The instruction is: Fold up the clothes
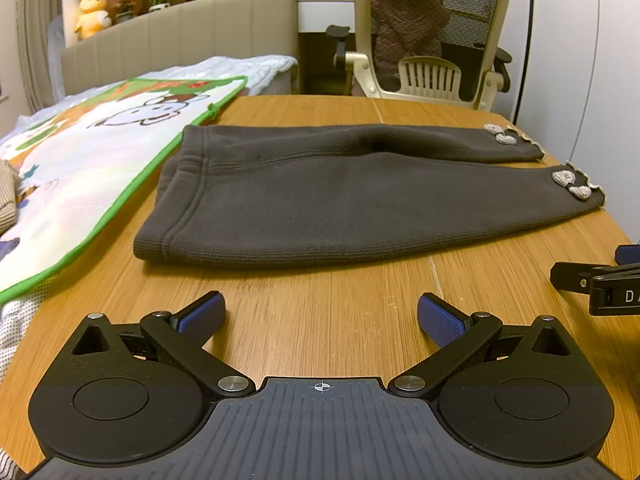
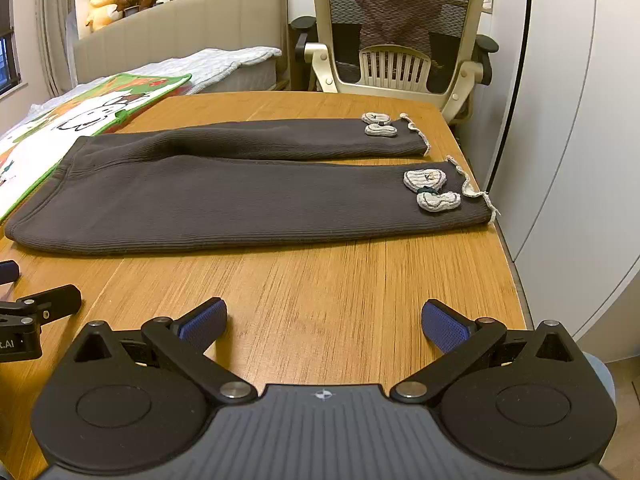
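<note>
Dark grey ribbed trousers (image 1: 340, 200) (image 2: 240, 192) lie flat across the wooden table (image 1: 320, 300) (image 2: 320, 280), waistband to the left, both legs running right. Pale bows (image 2: 432, 190) and lace trim mark the cuffs near the right table edge. My left gripper (image 1: 321, 318) hovers open over bare wood just in front of the near trouser leg, nothing between its blue pads. My right gripper (image 2: 324, 322) is likewise open in front of the garment, further right. Each gripper shows at the edge of the other's view.
A cartoon-print mat with green border (image 1: 80, 168) (image 2: 80, 116) overlaps the table's left side, beside a bed. A mesh office chair (image 1: 432, 32) (image 2: 400, 28) stands behind the table. A white wall or cabinet (image 2: 560, 160) runs close along the right table edge.
</note>
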